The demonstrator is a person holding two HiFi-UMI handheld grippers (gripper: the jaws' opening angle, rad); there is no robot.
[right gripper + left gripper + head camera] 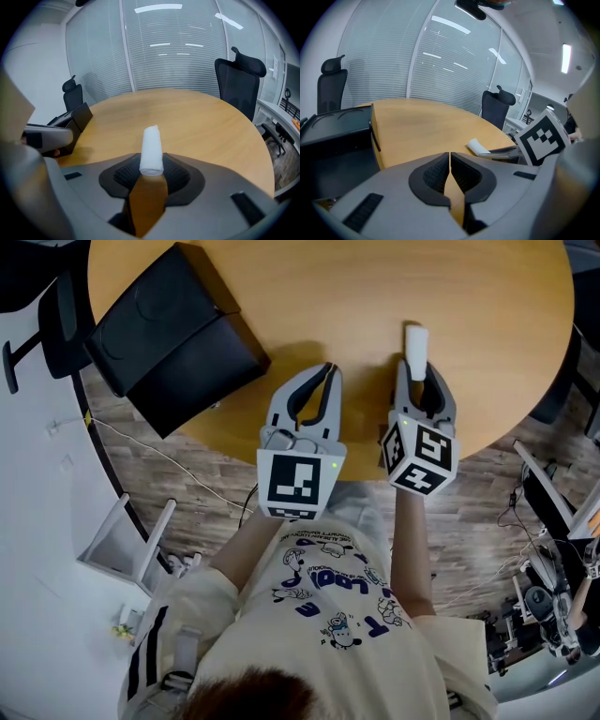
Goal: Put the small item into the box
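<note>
A small white roll lies near the table's front edge, between the pads of my right gripper. Both pads touch its sides, and its far end sticks out past the fingertips. The roll also shows at the right of the left gripper view. The black box stands with its lid open at the table's left edge. My left gripper hovers between box and roll, shut with nothing in it.
The round wooden table stretches away beyond both grippers. Black office chairs stand around it before a glass wall with blinds. On the floor are a white rack at left and cables and gear at right.
</note>
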